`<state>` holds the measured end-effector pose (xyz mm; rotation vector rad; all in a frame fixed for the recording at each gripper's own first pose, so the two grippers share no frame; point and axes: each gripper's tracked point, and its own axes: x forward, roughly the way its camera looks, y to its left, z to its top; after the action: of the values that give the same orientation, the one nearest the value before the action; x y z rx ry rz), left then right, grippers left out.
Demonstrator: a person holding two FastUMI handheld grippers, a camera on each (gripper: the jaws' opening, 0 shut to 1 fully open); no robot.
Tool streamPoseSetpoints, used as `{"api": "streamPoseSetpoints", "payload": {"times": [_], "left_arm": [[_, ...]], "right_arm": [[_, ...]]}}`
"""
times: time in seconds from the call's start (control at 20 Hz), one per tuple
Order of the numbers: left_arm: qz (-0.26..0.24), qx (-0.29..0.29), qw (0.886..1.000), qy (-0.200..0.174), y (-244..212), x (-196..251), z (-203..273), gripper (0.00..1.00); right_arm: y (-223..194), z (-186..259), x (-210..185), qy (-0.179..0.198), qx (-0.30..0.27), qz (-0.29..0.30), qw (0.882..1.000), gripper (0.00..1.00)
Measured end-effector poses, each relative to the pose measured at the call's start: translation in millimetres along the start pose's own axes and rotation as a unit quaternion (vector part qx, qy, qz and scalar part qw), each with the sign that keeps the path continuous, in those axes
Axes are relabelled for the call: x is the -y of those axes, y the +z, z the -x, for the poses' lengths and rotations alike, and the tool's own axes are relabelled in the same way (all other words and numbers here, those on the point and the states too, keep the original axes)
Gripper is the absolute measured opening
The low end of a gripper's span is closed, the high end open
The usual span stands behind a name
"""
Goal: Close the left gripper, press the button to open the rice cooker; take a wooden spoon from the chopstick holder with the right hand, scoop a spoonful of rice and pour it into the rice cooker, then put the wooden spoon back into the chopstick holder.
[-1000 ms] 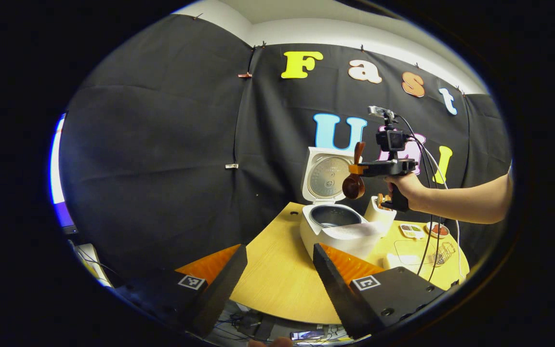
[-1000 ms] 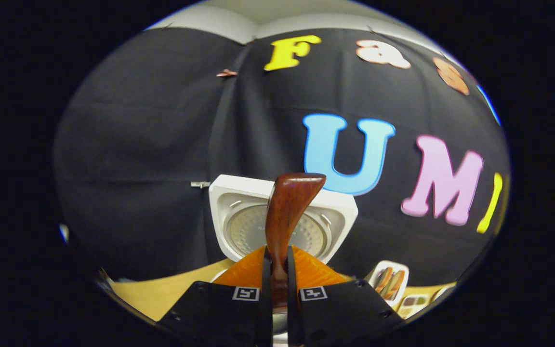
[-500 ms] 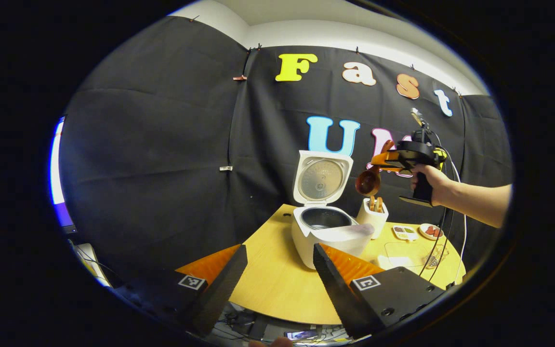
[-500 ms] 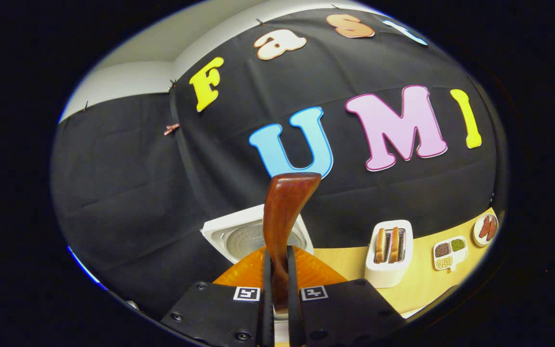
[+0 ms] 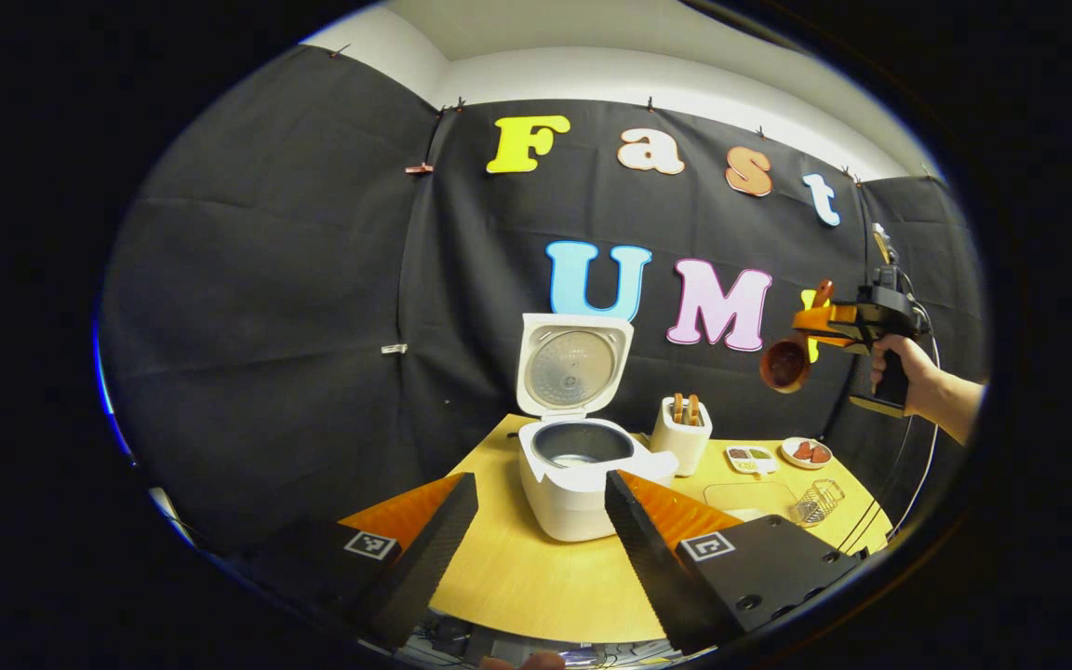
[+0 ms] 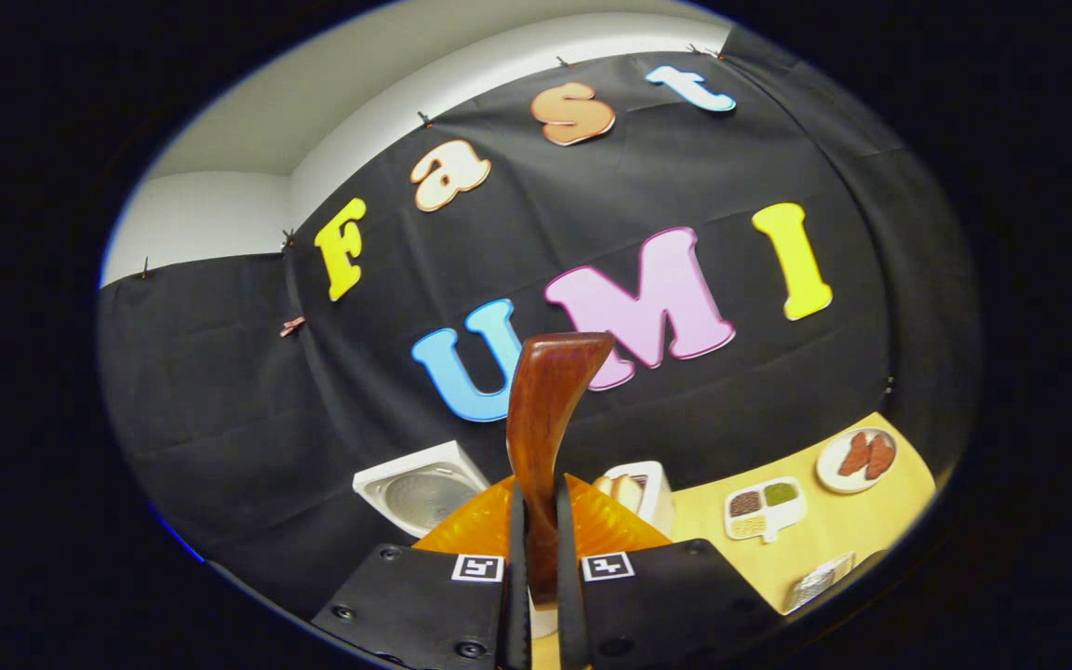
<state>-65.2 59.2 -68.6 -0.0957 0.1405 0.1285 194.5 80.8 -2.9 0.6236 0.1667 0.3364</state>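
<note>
Right gripper [image 6: 536, 596] clamps the spoon [image 6: 545, 419]; left gripper [image 5: 536, 530] hangs open before the cooker [image 5: 573, 475].

In the right gripper view both fingers press on the spoon's handle, which rises straight up from between the jaws and widens at its top. In the left gripper view the right gripper [image 5: 810, 321] is high and well off to the right of the left jaws, the spoon's bowl [image 5: 783, 365] hanging below its fingers, well apart from the holder [image 5: 680, 435]. The left jaws stand wide apart with nothing between them. Ahead of them, between the finger lines, sits the cooker with its lid [image 5: 573, 363] up on the table [image 5: 536, 577]; the holder stands just beside it on the right. Each finger carries a small square black-and-white marker; no brand or readable writing shows on the cooker or holder.
</note>
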Motion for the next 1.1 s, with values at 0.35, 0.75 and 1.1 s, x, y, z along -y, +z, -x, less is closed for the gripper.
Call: {"api": "streamPoseSetpoints", "payload": {"times": [0.35,0.75,1.1], "left_arm": [[-0.015,0.01,1.0,-0.017,14.9,41.2,-9.8,0.95],[-0.029,0.002,1.0,-0.003,28.9,76.9,-11.4,0.95],[-0.041,0.001,0.999,0.025,43.9,83.0,-8.7,0.95]], "right_arm": [[-10.5,55.4,141.3,-0.097,-0.011,0.02,0.995,0.16],[-108.5,63.1,275.5,-0.194,-0.081,0.024,0.977,0.16],[-179.6,57.0,328.5,-0.232,-0.14,0.007,0.963,0.16]]}}
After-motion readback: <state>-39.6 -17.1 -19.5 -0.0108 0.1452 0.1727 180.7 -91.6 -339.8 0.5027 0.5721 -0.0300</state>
